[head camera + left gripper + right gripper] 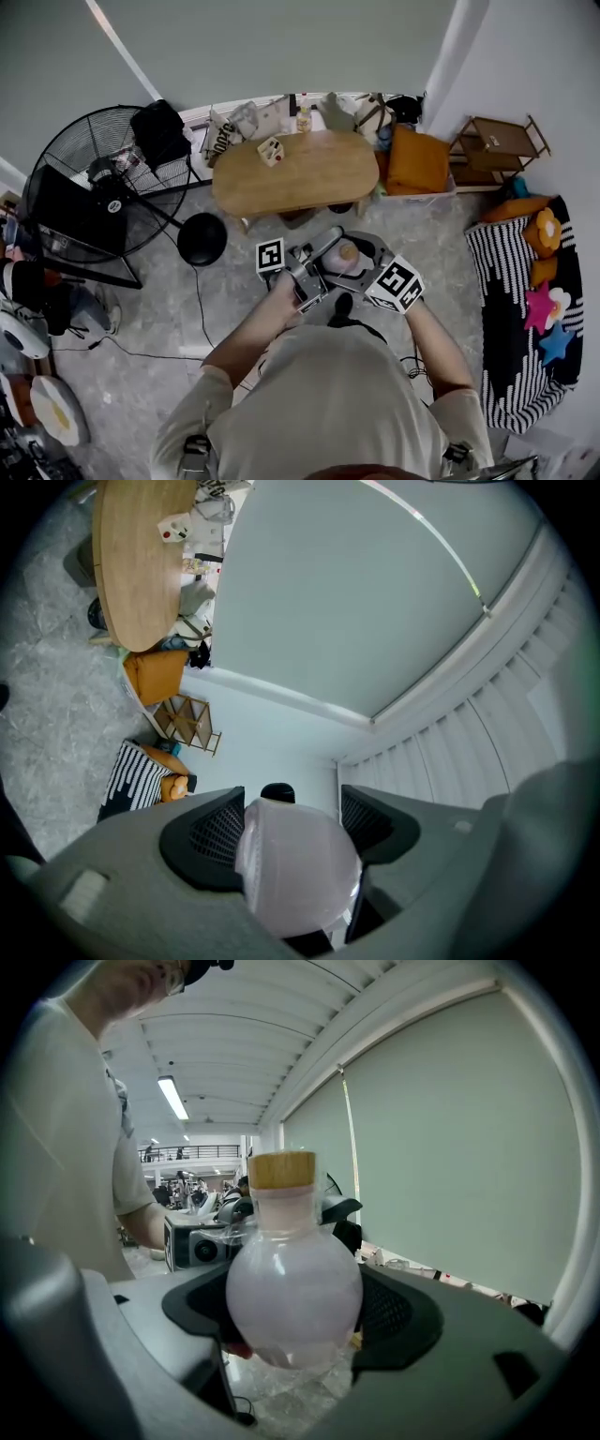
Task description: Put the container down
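The tabletop [319,176] is bare across its front and right; a small box [271,150] sits back-left and a bottle [304,117] at its far edge. A fan [94,183] and a black round base [202,239] crowd the floor to its left, an orange cushion [417,159] its right end.

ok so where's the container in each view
Head view: container at centre, just below the wooden table.
Left gripper view: bottom centre, between the jaws; table at top left.
Right gripper view: centre, between the jaws, cork up; table not in view.
Shared landmark: the wooden table, in head and left gripper views only.
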{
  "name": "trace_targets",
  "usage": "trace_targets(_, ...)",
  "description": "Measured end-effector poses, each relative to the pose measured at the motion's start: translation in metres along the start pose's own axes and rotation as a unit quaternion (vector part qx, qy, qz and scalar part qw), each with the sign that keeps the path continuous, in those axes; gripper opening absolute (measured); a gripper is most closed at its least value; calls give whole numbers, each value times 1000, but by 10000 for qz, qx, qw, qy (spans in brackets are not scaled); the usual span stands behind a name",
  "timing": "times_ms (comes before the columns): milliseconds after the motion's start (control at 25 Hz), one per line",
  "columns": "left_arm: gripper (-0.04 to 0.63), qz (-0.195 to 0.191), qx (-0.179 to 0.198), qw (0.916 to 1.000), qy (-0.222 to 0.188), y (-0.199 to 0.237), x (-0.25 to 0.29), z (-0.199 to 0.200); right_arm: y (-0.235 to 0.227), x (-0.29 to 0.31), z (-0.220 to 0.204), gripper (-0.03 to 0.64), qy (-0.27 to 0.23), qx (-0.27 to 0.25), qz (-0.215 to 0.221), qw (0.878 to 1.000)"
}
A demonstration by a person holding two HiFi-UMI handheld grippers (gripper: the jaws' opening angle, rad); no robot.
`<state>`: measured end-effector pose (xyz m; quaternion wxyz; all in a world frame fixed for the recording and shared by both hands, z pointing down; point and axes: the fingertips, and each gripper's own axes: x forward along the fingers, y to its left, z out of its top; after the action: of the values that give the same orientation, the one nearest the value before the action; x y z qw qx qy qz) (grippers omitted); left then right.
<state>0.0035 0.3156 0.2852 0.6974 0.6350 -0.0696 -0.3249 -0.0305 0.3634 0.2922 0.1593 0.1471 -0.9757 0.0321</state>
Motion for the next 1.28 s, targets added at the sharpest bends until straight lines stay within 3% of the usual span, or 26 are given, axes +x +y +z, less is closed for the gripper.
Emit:
trace_targets(640,325,-53,202,9991,-374,35,120,65,-135,-35,-18,390,63,-159,394,9991)
trace_targets(920,325,16,159,9991,-388,47,150,82,-170,-43,-23,390,33,-85,418,9991)
trace_targets(1280,324,127,-15,9995,-292,57,175,137,-227,-15,-25,390,109,97,292,9995)
